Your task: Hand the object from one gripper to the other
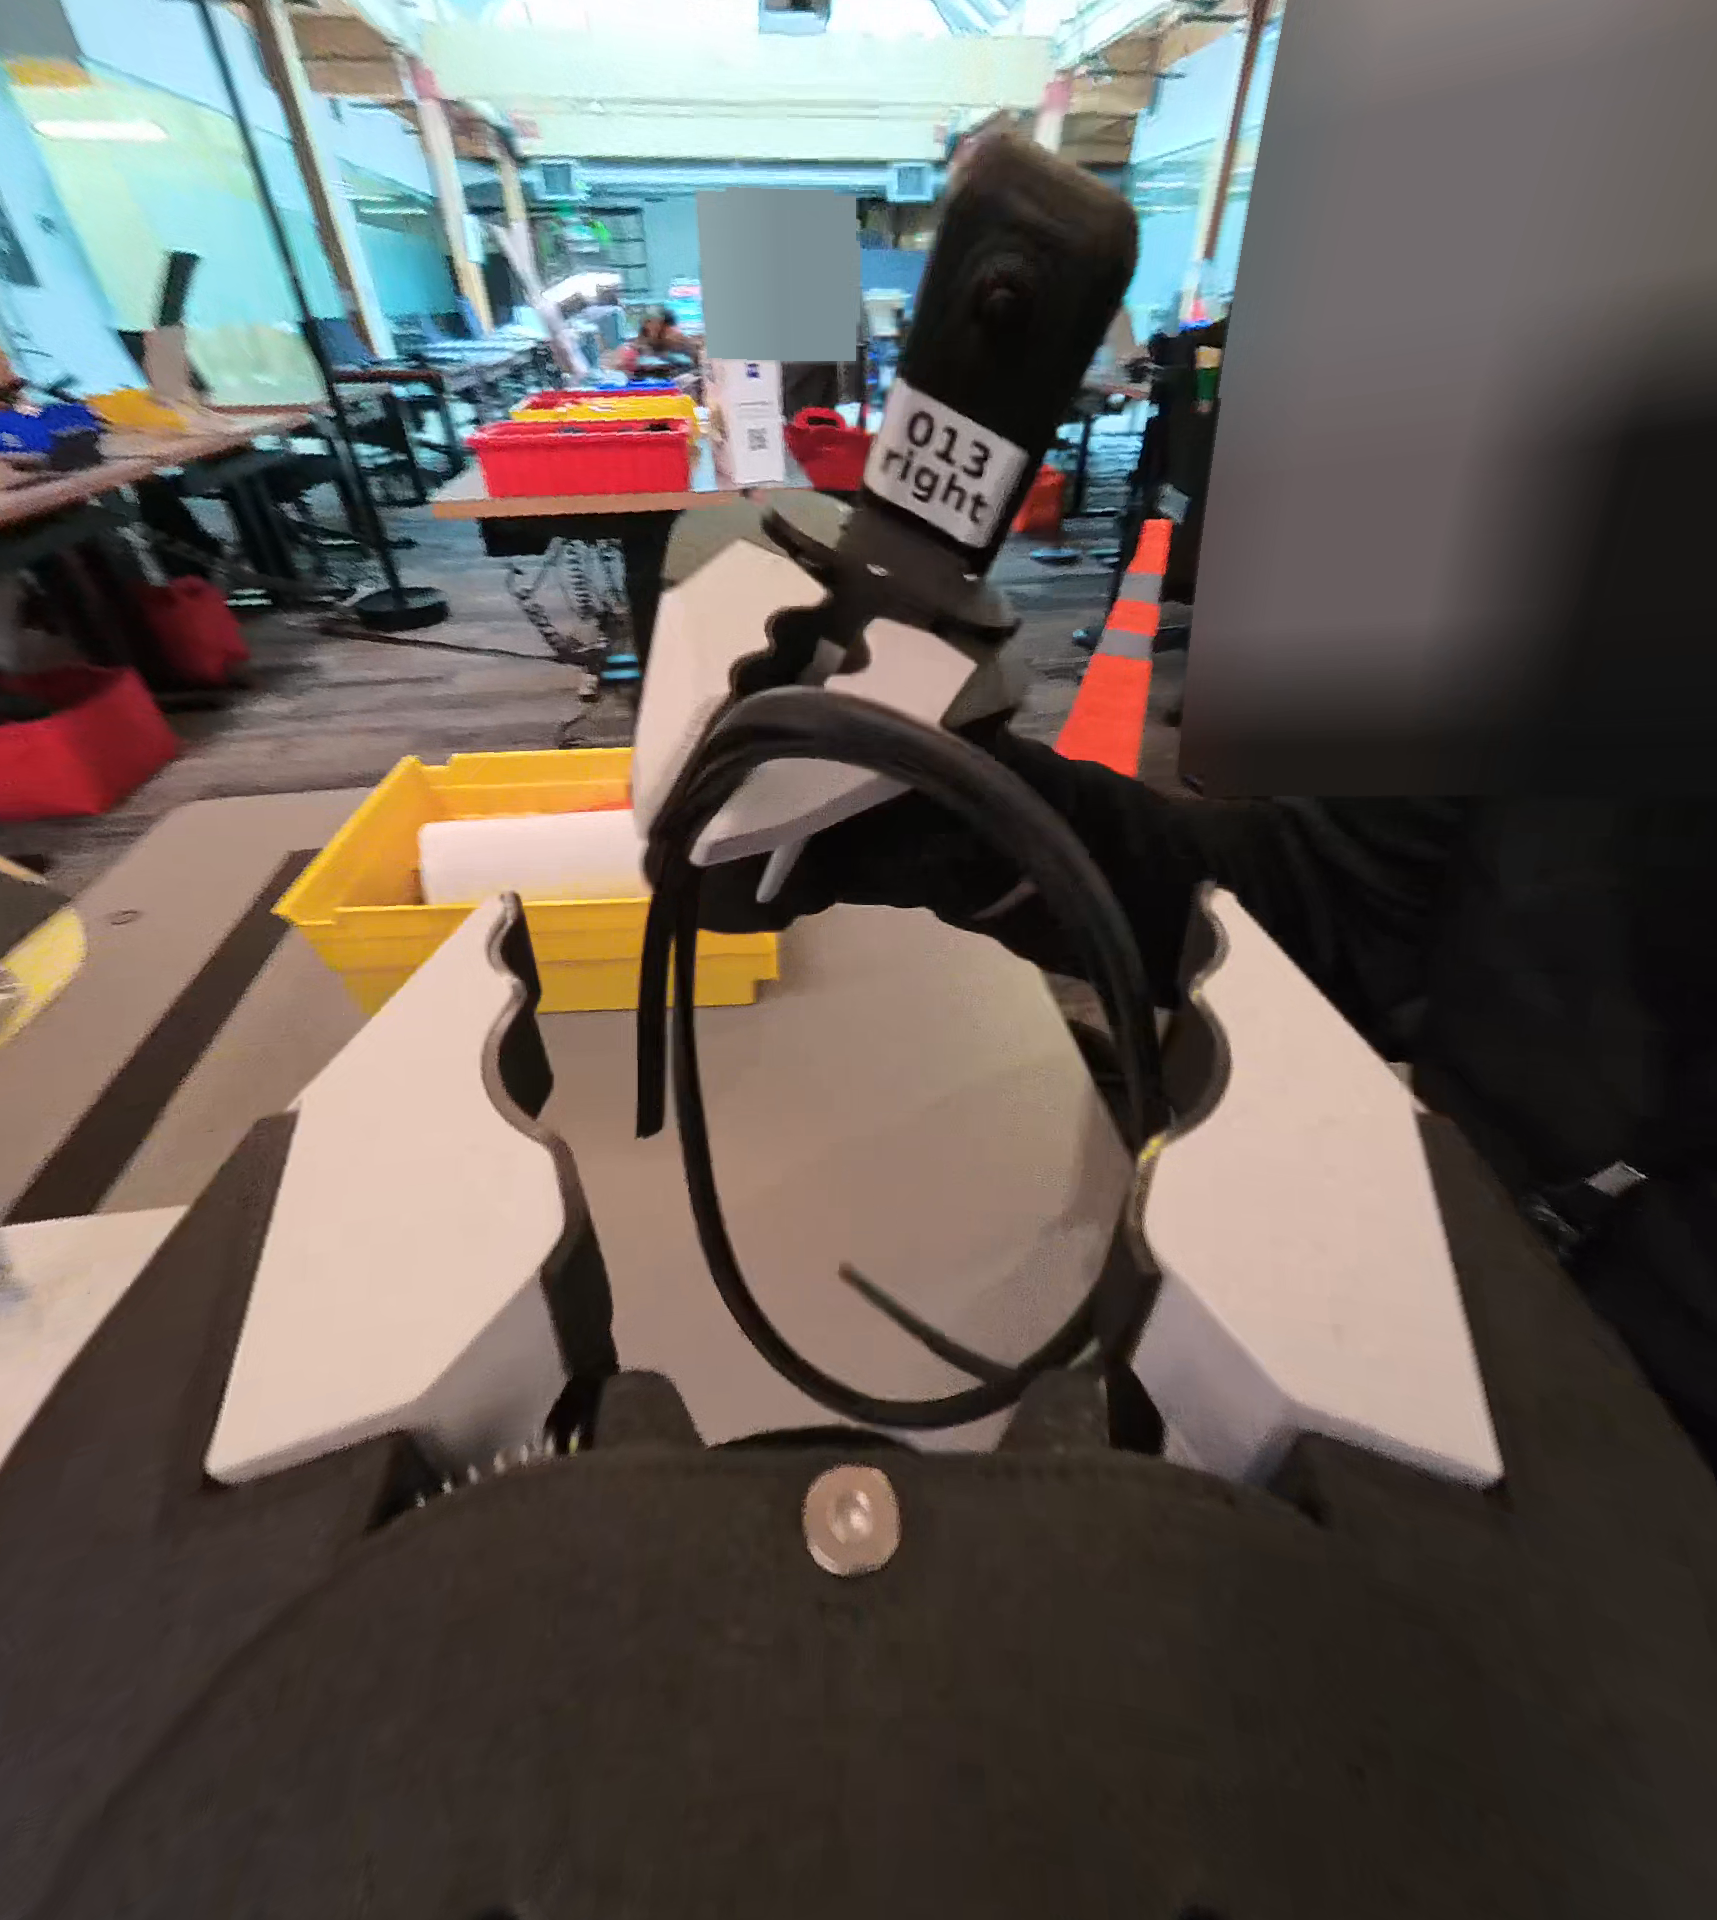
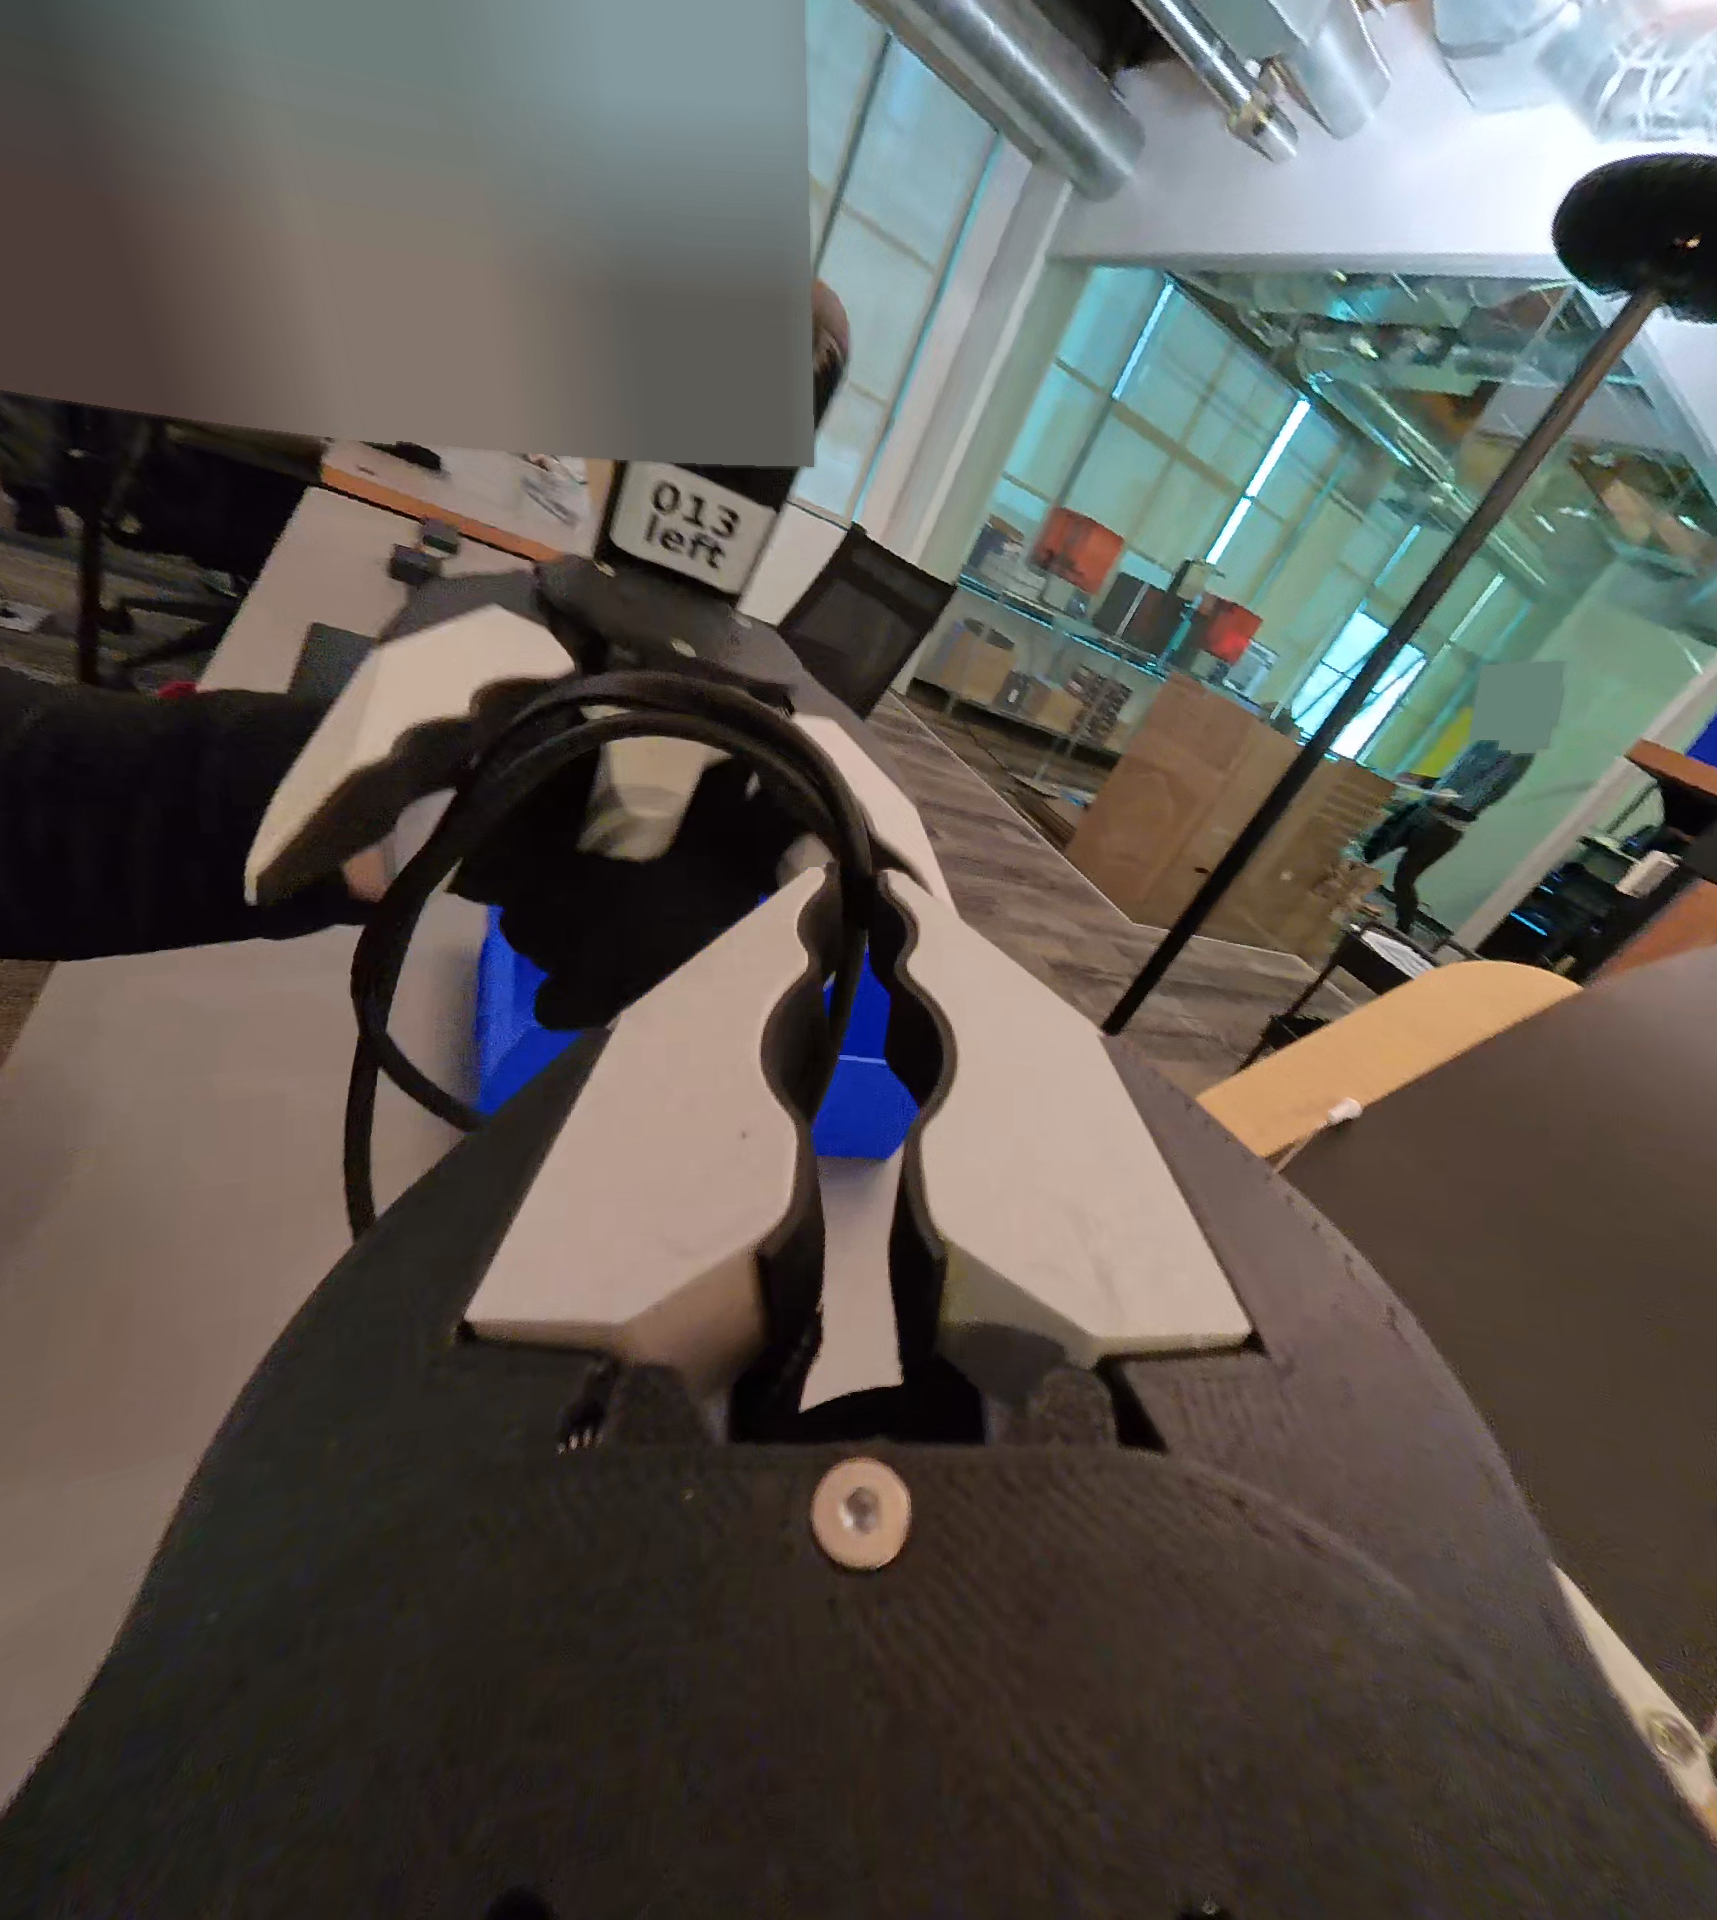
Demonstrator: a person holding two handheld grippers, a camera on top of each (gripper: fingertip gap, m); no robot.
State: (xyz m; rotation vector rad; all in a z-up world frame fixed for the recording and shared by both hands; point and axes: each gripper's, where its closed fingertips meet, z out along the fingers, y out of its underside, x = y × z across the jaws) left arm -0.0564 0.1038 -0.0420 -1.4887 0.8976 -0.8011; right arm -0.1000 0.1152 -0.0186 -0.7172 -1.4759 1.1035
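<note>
Right gripper (image 2: 859,904) fingers clenched on coiled black cable (image 1: 895,1039) | left gripper (image 1: 854,1039) fingers spread, coil between them | handover looks complete; separation remains

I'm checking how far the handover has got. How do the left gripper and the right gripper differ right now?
The left gripper has its fingers spread wide apart; the right gripper has its fingers nearly together, pinching the black cable loop. The loop only hangs between the left gripper's fingers, passing close by one of them, while the right gripper carries it. Both have white fingers on black bodies and face each other above the grey table.
</note>
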